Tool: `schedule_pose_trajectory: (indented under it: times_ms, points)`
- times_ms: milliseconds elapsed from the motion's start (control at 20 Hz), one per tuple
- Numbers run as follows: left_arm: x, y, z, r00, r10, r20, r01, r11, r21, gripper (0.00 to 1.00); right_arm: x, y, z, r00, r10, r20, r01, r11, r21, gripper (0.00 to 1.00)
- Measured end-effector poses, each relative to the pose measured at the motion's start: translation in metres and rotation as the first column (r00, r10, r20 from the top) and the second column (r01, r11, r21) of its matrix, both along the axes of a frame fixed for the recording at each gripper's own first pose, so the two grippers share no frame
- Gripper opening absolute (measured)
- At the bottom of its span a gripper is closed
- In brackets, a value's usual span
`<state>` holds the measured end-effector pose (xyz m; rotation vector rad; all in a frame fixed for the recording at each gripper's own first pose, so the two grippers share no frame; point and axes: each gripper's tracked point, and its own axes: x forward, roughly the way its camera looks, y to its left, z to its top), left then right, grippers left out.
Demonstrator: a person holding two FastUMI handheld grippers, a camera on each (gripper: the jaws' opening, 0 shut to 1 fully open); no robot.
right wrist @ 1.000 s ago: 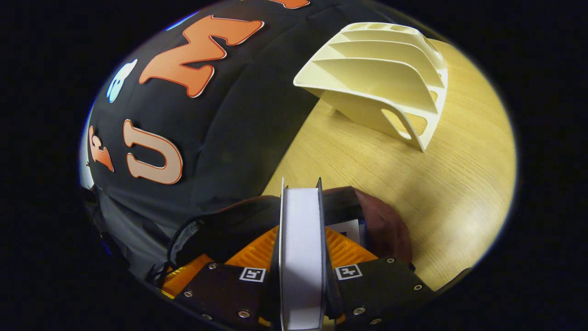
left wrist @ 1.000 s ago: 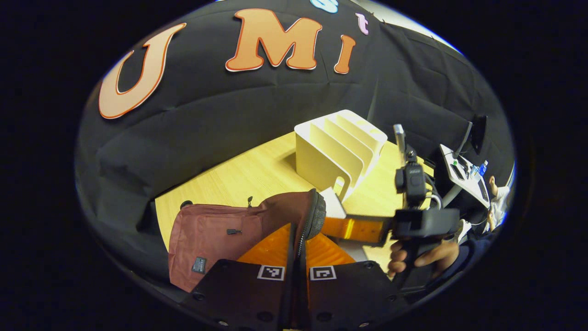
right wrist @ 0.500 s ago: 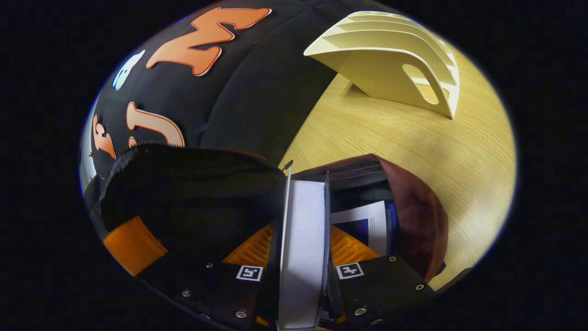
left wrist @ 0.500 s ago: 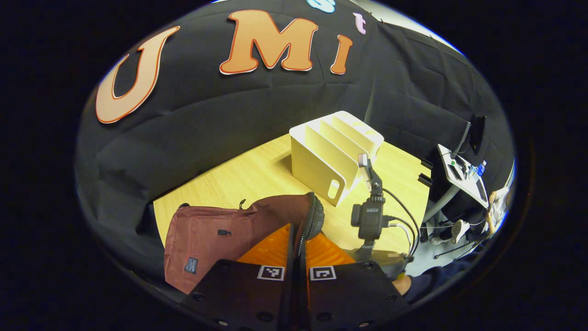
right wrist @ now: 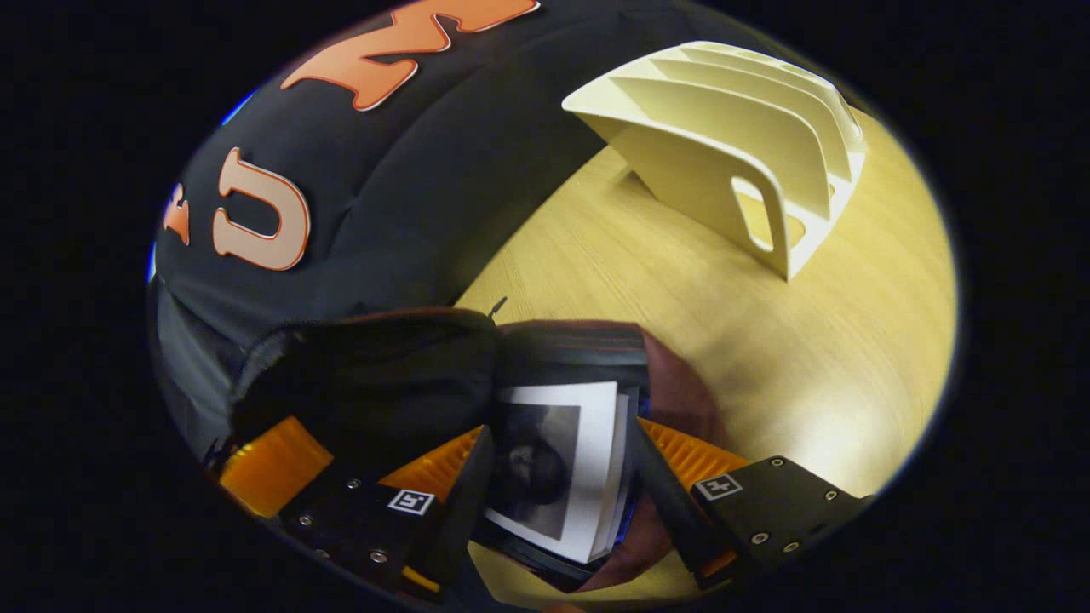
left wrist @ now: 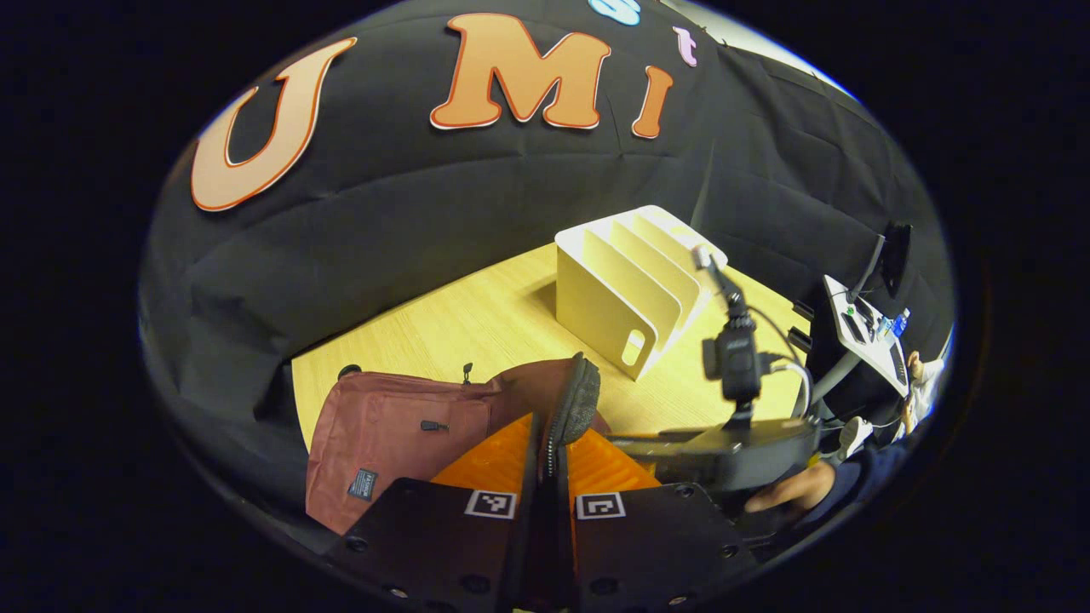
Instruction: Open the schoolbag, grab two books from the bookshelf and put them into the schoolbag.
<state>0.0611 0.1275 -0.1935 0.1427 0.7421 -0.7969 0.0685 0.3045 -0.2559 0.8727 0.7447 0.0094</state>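
We pinched the bag's (left wrist: 400,426) flap (left wrist: 577,400) tight in our left gripper (left wrist: 545,477) and held it up. Our right gripper (right wrist: 562,477) had its fingers spread wide over the book (right wrist: 562,464) (it lay loose inside the bag's mouth). The shelf (right wrist: 732,145) stood on the table (right wrist: 681,315), well apart.

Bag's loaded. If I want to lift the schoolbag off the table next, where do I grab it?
Probably the raised rim of the schoolbag by its zipper, where the left hand-held gripper already pinches it. Come from above: the fabric edge stands up there, while the body lies slack on the table.
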Motion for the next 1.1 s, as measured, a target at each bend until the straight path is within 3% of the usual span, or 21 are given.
schedule_pose_trajectory:
  times_ms: [200,450,550,600,850,1100]
  points:
    - [-0.003,-0.012,-0.01,0.999,0.028,0.022,-0.029,0.999,0.022,0.24,-0.001,-0.055,0.028,0.998,0.008,0.057,-0.001,0.992,-0.124,0.96]
    - [-0.011,-0.052,-0.017,0.996,0.087,0.009,-0.087,0.996,0.033,0.82,-0.008,-0.129,0.046,0.996,0.041,0.078,-0.021,0.969,-0.245,0.97]
    - [-0.014,-0.073,-0.015,0.993,0.121,0.004,-0.121,0.992,0.027,0.87,-0.009,-0.159,0.051,0.995,0.057,0.081,-0.032,0.959,-0.282,0.97]
    - [-0.015,-0.082,-0.012,0.99,0.139,0.011,-0.14,0.99,0.028,0.95,-0.008,-0.174,0.055,0.994,0.067,0.088,-0.038,0.954,-0.296,0.97]
    - [-0.01,-0.122,0.011,0.966,0.236,0.102,-0.241,0.97,0.043,0.99,-0.002,-0.246,0.078,0.987,0.09,0.129,-0.037,0.93,-0.367,0.97]
    - [-0.01,-0.152,0.058,0.9,0.373,0.223,-0.382,0.924,-0.003,0.98,0.004,-0.304,0.13,0.95,0.167,0.263,-0.005,0.853,-0.523,0.97]
